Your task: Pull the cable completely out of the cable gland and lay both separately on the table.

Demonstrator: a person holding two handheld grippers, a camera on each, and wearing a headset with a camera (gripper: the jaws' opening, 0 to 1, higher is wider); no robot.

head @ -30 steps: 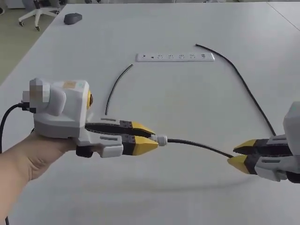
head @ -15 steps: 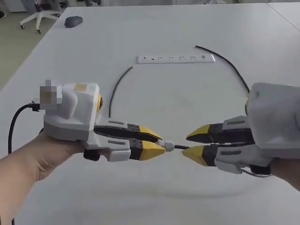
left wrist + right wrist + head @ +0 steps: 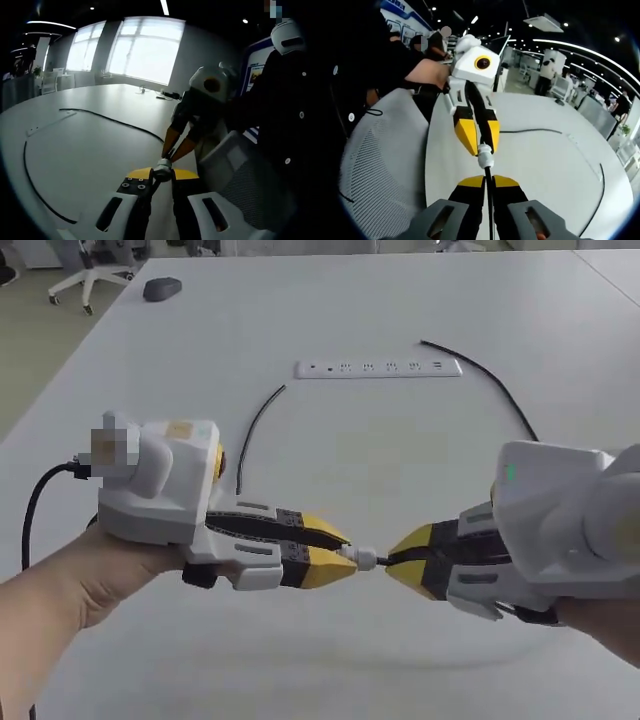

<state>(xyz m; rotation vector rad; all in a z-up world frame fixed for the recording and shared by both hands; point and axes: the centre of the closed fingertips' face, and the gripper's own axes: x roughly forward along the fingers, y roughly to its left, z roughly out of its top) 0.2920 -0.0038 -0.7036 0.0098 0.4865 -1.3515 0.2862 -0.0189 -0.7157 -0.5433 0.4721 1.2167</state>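
Both tools are up off the counter point(image 3: 420, 450) and nose to nose. The left tool point(image 3: 342, 552) is clamped on the gland point(image 3: 362, 559), the little white fitting poking out just past its yellow tips. Right up against it, the right tool point(image 3: 396, 564) is closed on the cable point(image 3: 505, 397), gripping the black cord just beside the gland's mouth (there's barely a sliver of black between the two).

From the right tool's own view, the cord runs straight up between its jaws, which are pinched together on it, and into the gland. So the cable sits in the gland, and the pair hangs in the air between the tools, over the near part of the counter.

The rest of the cable comes out behind the right tool and sweeps in a long arc across the counter. Its free end lies near the right end of the power strip point(image 3: 378, 368). A short cable point(image 3: 253, 432) lies curved on the counter to the left of the strip, well apart from the tools. A mouse point(image 3: 162, 287) rests near the far left corner, with a chair point(image 3: 85, 278) beyond the edge. A hand point(image 3: 90, 575) grips the left tool from below.
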